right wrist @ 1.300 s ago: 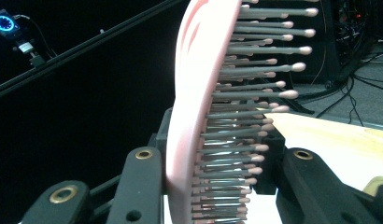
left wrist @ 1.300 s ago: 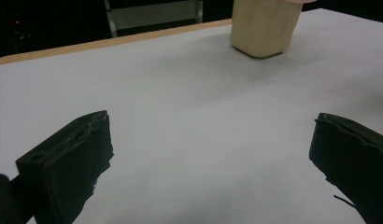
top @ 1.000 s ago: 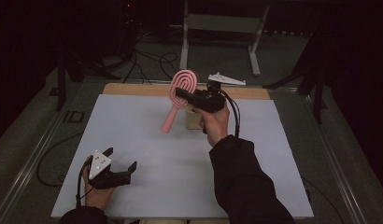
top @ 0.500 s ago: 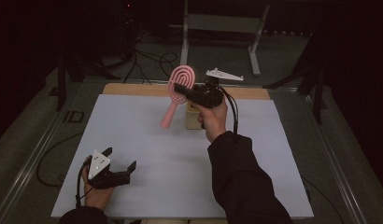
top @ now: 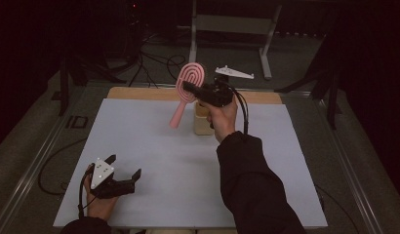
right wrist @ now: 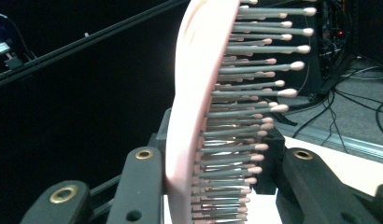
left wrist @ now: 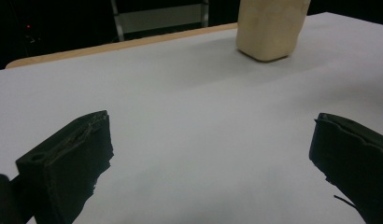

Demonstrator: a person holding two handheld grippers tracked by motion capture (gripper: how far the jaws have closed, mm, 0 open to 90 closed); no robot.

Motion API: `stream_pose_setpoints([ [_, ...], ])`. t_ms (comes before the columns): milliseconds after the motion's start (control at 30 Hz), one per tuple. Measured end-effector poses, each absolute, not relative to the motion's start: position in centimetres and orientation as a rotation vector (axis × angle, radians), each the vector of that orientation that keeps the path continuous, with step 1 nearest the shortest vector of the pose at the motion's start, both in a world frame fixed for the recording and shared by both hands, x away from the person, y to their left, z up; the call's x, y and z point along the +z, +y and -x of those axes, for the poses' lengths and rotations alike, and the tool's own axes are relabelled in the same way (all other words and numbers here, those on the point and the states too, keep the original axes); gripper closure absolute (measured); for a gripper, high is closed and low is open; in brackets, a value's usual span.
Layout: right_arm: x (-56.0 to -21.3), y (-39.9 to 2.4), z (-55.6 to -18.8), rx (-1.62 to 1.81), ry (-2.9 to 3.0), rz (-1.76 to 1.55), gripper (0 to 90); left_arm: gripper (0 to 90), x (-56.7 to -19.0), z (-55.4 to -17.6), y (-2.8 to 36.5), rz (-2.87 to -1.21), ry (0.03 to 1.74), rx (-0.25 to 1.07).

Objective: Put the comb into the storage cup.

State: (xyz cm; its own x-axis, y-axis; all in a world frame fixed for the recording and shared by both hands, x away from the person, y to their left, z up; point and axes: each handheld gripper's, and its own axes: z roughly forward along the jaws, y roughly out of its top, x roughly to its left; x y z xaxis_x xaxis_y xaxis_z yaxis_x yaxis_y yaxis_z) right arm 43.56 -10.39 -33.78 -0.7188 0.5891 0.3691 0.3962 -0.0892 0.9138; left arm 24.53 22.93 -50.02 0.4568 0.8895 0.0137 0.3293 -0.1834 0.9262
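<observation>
The big white tabletop [top: 154, 146] has one landmark on it, a small tan wooden holder [top: 202, 123] that stands near the far edge. Right above the holder, the right claw [top: 194, 89] holds a pink hairbrush [top: 188, 88] up in the air. The claw is shut on the round head of the brush, and the handle hangs down and slants to the left of the holder, not touching the tabletop. In the right gripper view the pink back of the hairbrush [right wrist: 199, 93] sits against one jaw and the bristles [right wrist: 255, 93] poke toward the other jaw. This looks like the carrying step, with the brush lifted and not yet put anywhere. My guess is that the brush goes into the holder next. For that, the handle must swing over the holder's open top and point straight down before it is lowered. The handle now hangs off to the side, so it could bump the holder's rim and tip it. The left claw [top: 124, 170] rests well away from the holder, near the front edge of the tabletop, wide open and holding nothing. In the left gripper view the holder [left wrist: 270, 28] stands far off beyond the spread jaws. Nothing else lies between the two claws.
</observation>
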Motion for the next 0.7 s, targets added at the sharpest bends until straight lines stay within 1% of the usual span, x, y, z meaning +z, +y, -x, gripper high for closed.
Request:
stream_pose_setpoints([
  [300, -33.1, -10.7, -44.2, 1.926, 1.973, -1.123, 63.7, 0.0, -50.0, -24.5, 23.0, -1.736, 1.05, 0.731],
  [700, -33.0, -12.0, -44.9, 1.9, 1.932, -1.17, 63.8, 0.0, -50.0, -24.5, 23.0, -1.732, 1.051, 0.736],
])
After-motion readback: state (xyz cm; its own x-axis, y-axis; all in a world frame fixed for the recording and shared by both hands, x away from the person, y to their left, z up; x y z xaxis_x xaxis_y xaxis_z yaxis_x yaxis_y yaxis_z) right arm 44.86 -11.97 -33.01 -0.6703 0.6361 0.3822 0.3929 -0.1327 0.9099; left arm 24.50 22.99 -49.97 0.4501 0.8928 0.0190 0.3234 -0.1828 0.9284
